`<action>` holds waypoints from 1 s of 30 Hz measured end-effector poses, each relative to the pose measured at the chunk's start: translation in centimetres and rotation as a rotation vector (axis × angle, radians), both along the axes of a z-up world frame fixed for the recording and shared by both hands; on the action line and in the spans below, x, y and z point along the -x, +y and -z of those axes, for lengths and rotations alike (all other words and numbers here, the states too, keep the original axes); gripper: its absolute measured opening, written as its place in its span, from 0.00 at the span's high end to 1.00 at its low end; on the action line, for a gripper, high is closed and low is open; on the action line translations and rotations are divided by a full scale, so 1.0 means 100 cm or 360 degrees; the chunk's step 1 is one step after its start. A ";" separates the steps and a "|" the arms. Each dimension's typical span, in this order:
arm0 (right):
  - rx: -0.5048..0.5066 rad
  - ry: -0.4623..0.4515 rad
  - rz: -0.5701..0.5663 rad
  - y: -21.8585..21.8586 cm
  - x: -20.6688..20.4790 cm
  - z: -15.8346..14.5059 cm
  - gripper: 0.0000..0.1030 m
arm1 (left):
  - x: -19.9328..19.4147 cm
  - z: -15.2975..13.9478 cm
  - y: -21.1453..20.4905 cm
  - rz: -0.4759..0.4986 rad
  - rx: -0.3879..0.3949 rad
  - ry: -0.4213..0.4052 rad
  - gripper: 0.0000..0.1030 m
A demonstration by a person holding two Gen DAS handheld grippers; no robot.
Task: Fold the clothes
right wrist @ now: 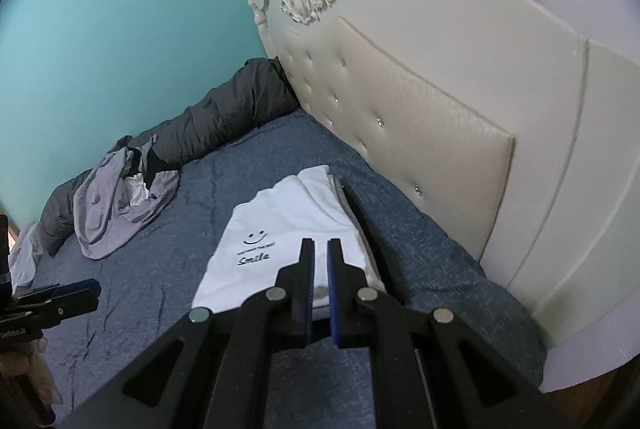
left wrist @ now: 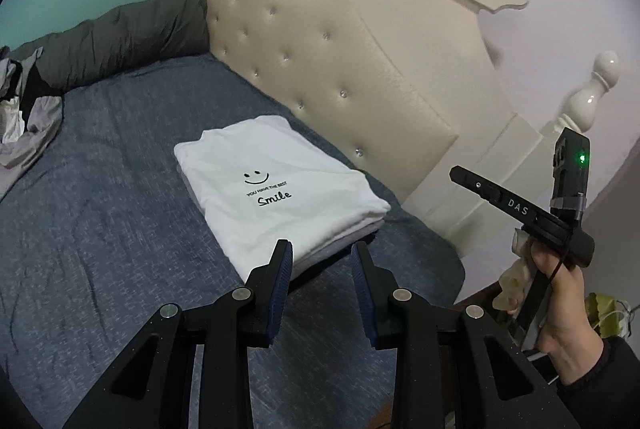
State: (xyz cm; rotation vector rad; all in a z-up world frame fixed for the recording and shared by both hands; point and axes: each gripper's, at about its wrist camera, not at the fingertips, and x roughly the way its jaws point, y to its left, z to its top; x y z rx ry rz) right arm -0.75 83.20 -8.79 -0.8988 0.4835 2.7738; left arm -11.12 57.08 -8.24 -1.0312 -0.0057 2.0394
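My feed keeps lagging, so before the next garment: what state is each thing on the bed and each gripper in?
White Smile T-shirt: folded flat, top of a small stack by the headboard.
Grey garment beneath it: folded, only edges showing.
Unfolded clothes pile: crumpled, far side of the bed.
Dark duvet: rolled along the wall.
Left gripper: open, holding nothing.
Right gripper: fingers narrowly apart, holding nothing.
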 end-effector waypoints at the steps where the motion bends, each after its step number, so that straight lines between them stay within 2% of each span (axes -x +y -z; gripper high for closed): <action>1: -0.0012 0.0000 0.0002 -0.004 -0.003 -0.004 0.95 | -0.003 -0.004 -0.003 -0.0003 -0.0007 0.0008 0.68; 13: -0.0094 0.0041 0.0050 -0.043 -0.039 -0.044 0.93 | -0.026 -0.039 -0.029 0.0011 -0.0063 0.0084 0.64; 15: -0.0096 0.0051 0.0063 -0.048 -0.046 -0.050 0.87 | -0.031 -0.044 -0.034 0.0015 -0.0068 0.0106 0.61; 17: -0.0101 0.0057 0.0090 -0.053 -0.055 -0.056 0.72 | -0.035 -0.050 -0.039 0.0024 -0.0076 0.0122 0.59; 18: -0.0104 0.0068 0.0099 -0.056 -0.060 -0.059 0.70 | -0.038 -0.053 -0.042 0.0026 -0.0079 0.0129 0.59; 22: -0.0156 0.0079 0.0103 -0.073 -0.073 -0.070 0.68 | -0.045 -0.062 -0.052 0.0030 -0.0099 0.0146 0.57; 26: -0.0173 0.0079 0.0127 -0.087 -0.087 -0.073 0.61 | -0.053 -0.068 -0.064 0.0040 -0.0113 0.0166 0.55; 30: -0.0175 0.0081 0.0157 -0.100 -0.101 -0.075 0.60 | -0.062 -0.073 -0.074 0.0057 -0.0124 0.0186 0.53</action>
